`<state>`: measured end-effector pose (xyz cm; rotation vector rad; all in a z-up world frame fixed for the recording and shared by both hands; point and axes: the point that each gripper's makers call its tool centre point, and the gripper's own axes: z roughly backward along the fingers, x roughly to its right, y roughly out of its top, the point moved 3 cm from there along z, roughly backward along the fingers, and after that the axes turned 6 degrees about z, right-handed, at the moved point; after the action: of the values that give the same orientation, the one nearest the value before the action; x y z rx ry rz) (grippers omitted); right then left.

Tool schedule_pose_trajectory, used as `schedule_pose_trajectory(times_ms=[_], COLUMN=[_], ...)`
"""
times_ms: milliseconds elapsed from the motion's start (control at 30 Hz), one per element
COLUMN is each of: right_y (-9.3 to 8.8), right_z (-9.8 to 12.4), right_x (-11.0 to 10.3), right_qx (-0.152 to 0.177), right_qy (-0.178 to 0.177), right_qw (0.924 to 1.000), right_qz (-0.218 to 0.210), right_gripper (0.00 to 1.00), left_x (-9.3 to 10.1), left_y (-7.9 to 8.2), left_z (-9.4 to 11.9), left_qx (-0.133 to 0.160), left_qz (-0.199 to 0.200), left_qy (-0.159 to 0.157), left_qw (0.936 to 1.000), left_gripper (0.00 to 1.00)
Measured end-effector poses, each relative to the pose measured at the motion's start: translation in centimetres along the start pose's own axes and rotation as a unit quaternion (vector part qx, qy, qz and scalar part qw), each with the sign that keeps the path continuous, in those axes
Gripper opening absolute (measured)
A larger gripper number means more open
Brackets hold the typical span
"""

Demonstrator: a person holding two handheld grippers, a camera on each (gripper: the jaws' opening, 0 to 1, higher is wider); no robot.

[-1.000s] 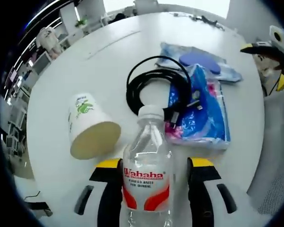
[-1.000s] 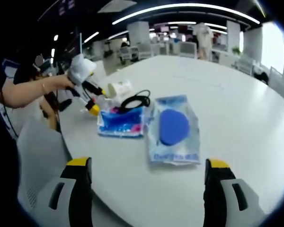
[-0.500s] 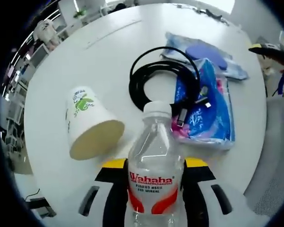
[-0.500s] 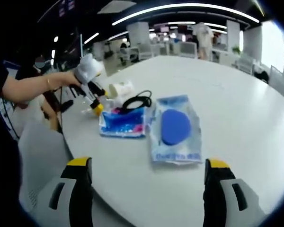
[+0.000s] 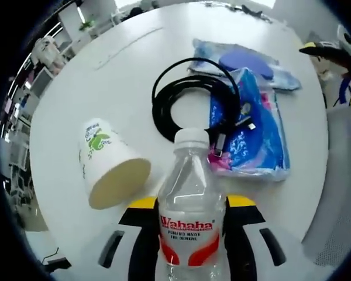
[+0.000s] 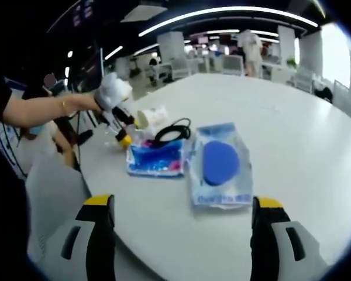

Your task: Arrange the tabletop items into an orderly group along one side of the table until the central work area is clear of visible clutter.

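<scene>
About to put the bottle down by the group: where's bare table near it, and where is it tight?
Bare table lies beyond the cup and left of the cable. A narrow gap sits between cup and bottle. Crowded: the cable overlaps the blue pack, with the pouch right behind. The far half is open.

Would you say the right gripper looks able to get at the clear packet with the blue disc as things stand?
Probably yes. The right gripper is open and holds nothing, and the packet with the blue disc lies flat on the white table straight ahead of its jaws, with bare tabletop between them and the packet's near edge uncovered.
</scene>
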<state>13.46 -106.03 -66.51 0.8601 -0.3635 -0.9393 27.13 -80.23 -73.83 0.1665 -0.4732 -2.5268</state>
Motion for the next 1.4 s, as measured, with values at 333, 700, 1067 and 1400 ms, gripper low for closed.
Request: schedule_pose_trajectory(times_ms=[333,700,1067,1400], right_y=[0.0,0.3,0.5,0.5], right_z=[0.1,0.2,0.2,0.1], right_x=[-0.3,-0.6,-1.1,-1.1], right_qx=[-0.004,0.002,0.002,-0.003], right_qy=[0.004,0.005,0.008,0.011], right_qw=[1.0000,0.9999,0.9998,0.9998], right_qz=[0.006,0.009,0.017,0.018], right_gripper=[0.95,0.95,0.95,0.95], left_x=[0.4,0.3,-1.1,-1.7], left_y=[0.2,1.7,1.8,1.2], left_z=[0.8,4.6,7.7,7.6], left_qx=[0.025,0.132,0.230,0.278], left_qz=[0.013,0.097,0.181,0.225], left_qy=[0.000,0.012,0.044,0.084], left_qw=[0.9996,0.9864,0.9553,0.9300], left_gripper=[0.39,0.39,0.38,0.38])
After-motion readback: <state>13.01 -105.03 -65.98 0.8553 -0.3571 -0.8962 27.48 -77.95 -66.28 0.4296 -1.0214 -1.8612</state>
